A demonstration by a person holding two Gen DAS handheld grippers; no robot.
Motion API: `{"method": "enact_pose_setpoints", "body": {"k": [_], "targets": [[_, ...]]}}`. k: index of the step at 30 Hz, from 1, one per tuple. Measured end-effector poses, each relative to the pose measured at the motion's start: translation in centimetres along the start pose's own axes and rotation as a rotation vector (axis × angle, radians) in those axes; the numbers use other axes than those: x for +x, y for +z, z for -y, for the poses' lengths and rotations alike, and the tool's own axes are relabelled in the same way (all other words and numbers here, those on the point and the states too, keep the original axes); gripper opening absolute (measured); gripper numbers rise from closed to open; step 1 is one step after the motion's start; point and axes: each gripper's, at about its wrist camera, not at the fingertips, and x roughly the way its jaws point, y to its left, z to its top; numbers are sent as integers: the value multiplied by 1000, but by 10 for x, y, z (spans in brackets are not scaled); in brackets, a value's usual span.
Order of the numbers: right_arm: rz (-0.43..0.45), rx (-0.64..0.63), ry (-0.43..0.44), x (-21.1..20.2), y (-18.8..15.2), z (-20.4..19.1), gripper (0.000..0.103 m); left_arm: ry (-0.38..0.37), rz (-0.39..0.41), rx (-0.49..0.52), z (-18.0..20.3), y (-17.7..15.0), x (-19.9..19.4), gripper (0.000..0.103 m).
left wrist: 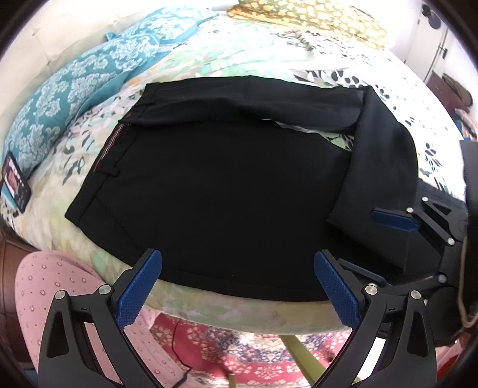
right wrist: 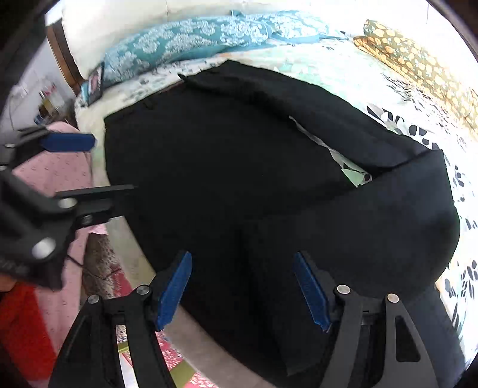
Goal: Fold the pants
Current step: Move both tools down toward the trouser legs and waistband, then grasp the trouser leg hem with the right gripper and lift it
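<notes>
Now one black pants (left wrist: 209, 185) on bed (left wrist: 239, 316), two pillows, left claw (left wrist: 237, 268) and right claw (right wrist: 242, 270) released

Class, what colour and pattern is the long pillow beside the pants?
Teal with white damask pillow; clearest in right wrist view.

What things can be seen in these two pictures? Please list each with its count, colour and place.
pants: one, black, spread on the bed, leg part folded back
bedsheet: one, pale floral, under the pants
pillows: teal with white pattern, count unclear, at the bed's far left
cushion: one, olive with yellow flowers, far end
phone-like device: one, dark, beside the pillows
left gripper: blue pads, open, at the near edge
right gripper: blue pads, open, over the pants
</notes>
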Motion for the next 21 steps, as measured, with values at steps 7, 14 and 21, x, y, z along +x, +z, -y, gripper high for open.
{"method": "enact_pose_setpoints", "body": {"k": [7, 14, 21], "targets": [[-40, 24, -47, 17, -1, 9, 70, -1, -10, 0, 0, 1, 2, 102], [-11, 21, -88, 5, -4, 26, 12, 0, -32, -25, -5, 1, 7, 102], [225, 359, -149, -123, 22, 191, 11, 4, -56, -79, -17, 2, 12, 102]]}}
